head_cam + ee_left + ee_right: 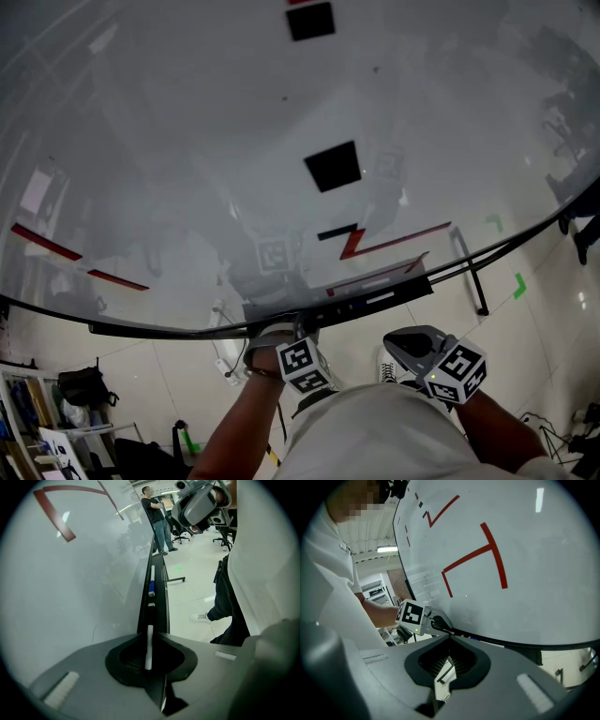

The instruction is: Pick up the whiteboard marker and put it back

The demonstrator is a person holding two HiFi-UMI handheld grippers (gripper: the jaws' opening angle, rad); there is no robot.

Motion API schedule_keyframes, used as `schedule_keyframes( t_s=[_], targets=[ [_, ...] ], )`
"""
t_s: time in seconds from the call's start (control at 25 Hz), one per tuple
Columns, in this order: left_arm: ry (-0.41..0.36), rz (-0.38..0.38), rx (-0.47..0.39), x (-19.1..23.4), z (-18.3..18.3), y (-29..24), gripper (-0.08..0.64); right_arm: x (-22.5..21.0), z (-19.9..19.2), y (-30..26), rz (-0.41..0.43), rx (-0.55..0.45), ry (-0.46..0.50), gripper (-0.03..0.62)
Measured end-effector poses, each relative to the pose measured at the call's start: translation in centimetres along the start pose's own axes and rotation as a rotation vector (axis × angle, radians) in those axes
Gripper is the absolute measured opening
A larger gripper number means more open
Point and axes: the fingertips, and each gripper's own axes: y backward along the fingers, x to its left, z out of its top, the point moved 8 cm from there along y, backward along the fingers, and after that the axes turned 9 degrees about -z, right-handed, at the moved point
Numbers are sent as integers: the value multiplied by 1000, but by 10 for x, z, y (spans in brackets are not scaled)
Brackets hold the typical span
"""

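Jaws, left gripper point(149, 663): closed, apparently on whiteboard marker point(148, 644), over tray point(160, 613).
Jaws, right gripper point(440, 681): closed, nothing between them.
Whiteboard point(187, 141): red strokes.

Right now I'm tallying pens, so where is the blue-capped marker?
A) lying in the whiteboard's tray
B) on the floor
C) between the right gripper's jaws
A: the blue-capped marker lies in the whiteboard tray, ahead of the left gripper, whose jaws are shut on a white-barrelled marker.
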Motion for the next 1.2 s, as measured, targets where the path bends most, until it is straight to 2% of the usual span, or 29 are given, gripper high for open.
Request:
schedule_keyframes(
  t_s=[0.48, 0.88, 1.2],
  targets=[
    [9, 0, -4, 1, 0, 1, 57, 0, 5, 0, 9, -10, -4, 2],
    [48, 24, -61, 2, 2, 18, 54, -1, 6, 1, 10, -9, -1, 2],
    [116, 9, -112, -3, 0, 26, 54, 2, 8, -5, 32, -6, 14, 2]
  ],
)
